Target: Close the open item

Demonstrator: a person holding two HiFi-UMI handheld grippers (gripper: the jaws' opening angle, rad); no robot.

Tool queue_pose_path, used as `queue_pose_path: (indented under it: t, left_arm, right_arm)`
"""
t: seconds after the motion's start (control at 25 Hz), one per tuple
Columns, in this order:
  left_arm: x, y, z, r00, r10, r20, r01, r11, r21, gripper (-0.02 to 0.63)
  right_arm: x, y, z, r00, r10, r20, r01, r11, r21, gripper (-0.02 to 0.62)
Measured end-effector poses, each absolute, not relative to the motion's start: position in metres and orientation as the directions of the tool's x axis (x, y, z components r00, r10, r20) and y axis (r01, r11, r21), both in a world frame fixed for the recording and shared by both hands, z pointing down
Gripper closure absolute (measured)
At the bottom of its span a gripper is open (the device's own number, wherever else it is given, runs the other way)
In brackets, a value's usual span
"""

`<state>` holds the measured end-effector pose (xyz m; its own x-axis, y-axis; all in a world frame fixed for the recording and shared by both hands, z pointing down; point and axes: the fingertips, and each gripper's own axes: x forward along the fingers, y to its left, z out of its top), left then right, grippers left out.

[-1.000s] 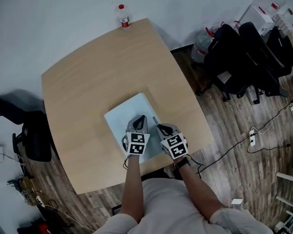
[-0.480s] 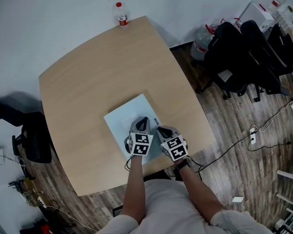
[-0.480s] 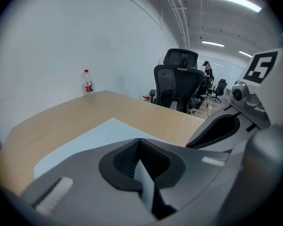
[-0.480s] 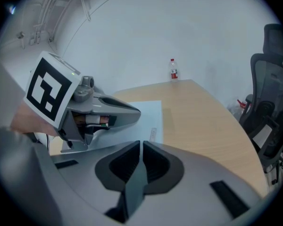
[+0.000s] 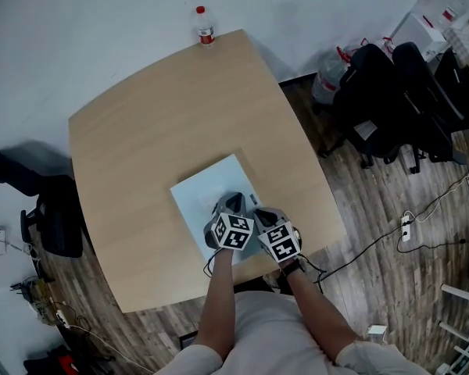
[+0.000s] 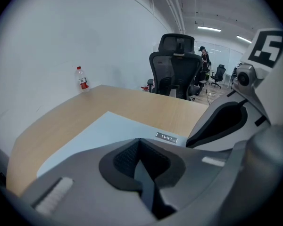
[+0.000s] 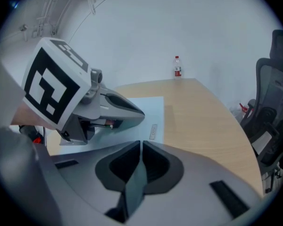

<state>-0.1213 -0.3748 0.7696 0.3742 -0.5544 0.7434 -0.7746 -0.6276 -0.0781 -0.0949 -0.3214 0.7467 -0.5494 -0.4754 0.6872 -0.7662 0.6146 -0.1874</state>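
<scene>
A flat pale-blue slab like a laptop [image 5: 205, 189] lies on the wooden table [image 5: 141, 123] near its front edge, with its lid down flat. A small silver nameplate [image 6: 166, 137] sits on its top near one edge. My left gripper [image 5: 234, 201] hovers over the slab's near right part, jaws shut on nothing. My right gripper [image 5: 260, 212] is right beside it at the slab's near right corner, also shut and empty. In the left gripper view my left gripper [image 6: 140, 143] points across the slab [image 6: 96, 131]. The right gripper view has my right gripper [image 7: 141, 147] facing the slab [image 7: 153, 108].
A water bottle with a red label [image 5: 204, 24] stands at the table's far edge. Black office chairs [image 5: 395, 100] stand on the floor to the right, and another dark chair [image 5: 39, 209] to the left. Cables run across the wooden floor [image 5: 422, 209].
The left gripper has slid right and slightly toward me, so both grippers now sit side by side. The slab has not moved.
</scene>
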Motion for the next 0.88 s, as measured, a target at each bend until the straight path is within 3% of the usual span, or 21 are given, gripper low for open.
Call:
queue_pose_path:
  t: [0.28, 0.52, 0.88]
  left_arm:
    - [-0.119, -0.376, 0.774, 0.371, -0.557, 0.743, -0.774, -0.628, -0.084, 0.597]
    - [-0.121, -0.376, 0.767, 0.405, -0.536, 0.741, -0.803, -0.596, 0.008, 0.597]
    - [-0.154, -0.367, 0.683, 0.352, -0.746, 0.565, -0.92, -0.386, 0.063, 0.597]
  right_arm:
    - [-0.095, -0.322, 0.751, -0.552, -0.424, 0.718, -0.727, 0.666, -0.166, 0.574]
    - [-0.09, -0.319, 0.75, -0.562, -0.361, 0.745, -0.722, 0.653, -0.229, 0.574]
    - [-0.079, -0.349, 0.667, -0.621, -0.521, 0.585, -0.727, 0.663, -0.182, 0.574]
